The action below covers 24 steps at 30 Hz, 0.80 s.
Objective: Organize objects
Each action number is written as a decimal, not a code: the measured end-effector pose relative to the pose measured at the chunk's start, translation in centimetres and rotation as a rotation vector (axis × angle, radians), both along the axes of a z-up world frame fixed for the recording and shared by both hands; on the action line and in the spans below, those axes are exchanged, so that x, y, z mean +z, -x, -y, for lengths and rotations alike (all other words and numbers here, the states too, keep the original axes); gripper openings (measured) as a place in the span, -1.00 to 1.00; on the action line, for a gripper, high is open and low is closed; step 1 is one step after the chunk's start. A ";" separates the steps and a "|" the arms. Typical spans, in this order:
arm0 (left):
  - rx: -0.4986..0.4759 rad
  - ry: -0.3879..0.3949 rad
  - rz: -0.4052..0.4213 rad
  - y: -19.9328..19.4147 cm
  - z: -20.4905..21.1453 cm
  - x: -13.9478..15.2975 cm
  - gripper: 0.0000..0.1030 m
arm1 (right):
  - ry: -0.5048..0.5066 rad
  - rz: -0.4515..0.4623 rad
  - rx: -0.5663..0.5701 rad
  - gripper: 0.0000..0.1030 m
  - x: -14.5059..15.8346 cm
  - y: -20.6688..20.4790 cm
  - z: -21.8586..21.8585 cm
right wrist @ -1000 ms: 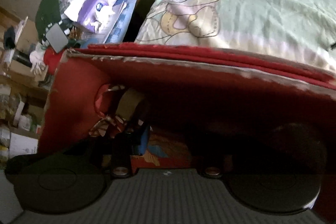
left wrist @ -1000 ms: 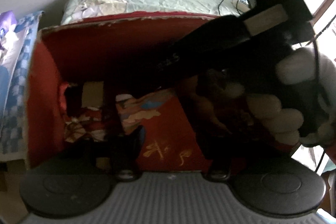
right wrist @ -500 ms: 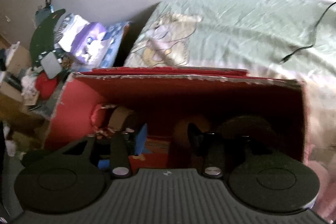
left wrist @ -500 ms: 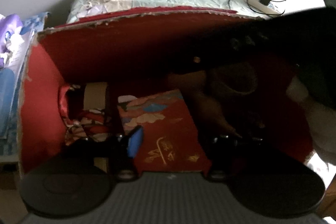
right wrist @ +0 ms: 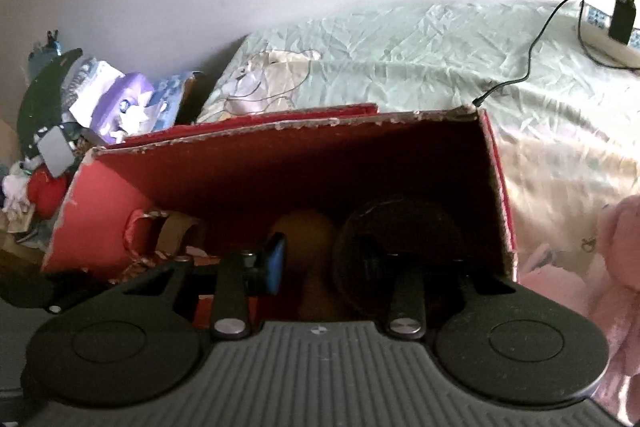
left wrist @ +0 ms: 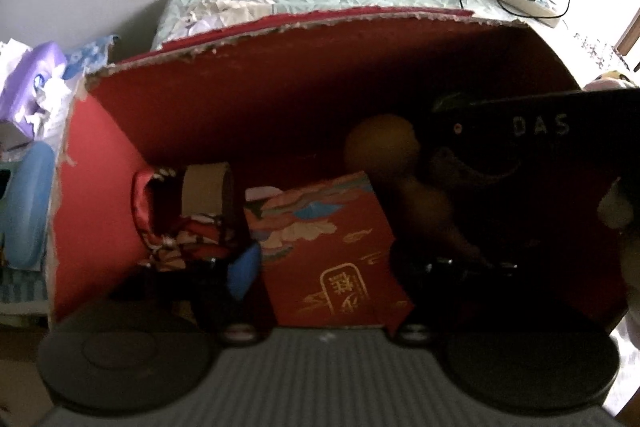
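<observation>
Both claws angled down (over red box (left wrist: 280, 115))

A red cardboard box (left wrist: 248, 115) with torn edges stands open on the bed. Inside lie a red packet (left wrist: 336, 251) with gold print, a patterned red pouch (left wrist: 176, 227) and a brown gourd-shaped thing (left wrist: 400, 171).

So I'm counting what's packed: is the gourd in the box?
In. The gourd lies inside the red box, beside the envelope.
</observation>
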State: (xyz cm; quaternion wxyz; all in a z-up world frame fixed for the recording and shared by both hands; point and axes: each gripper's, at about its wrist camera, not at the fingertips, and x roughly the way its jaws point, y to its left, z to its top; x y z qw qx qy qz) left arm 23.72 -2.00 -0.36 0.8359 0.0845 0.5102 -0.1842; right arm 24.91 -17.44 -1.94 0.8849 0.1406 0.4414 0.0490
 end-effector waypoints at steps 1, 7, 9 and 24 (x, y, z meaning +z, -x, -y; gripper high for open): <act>0.000 -0.001 0.003 0.0 0.0 0.0 0.42 | -0.005 0.007 -0.009 -0.29 0.0 0.0 0.2; 0.012 -0.035 0.011 0.0 0.3 -0.1 0.44 | -0.019 -0.013 0.000 -0.30 -0.4 -0.3 0.0; 0.012 -0.040 0.016 0.1 0.4 -0.1 0.45 | -0.018 -0.011 0.005 -0.30 -0.4 -0.3 -0.1; 0.047 -0.047 0.035 0.1 0.6 0.3 0.47 | -0.014 -0.009 -0.006 -0.40 -0.3 -0.3 0.0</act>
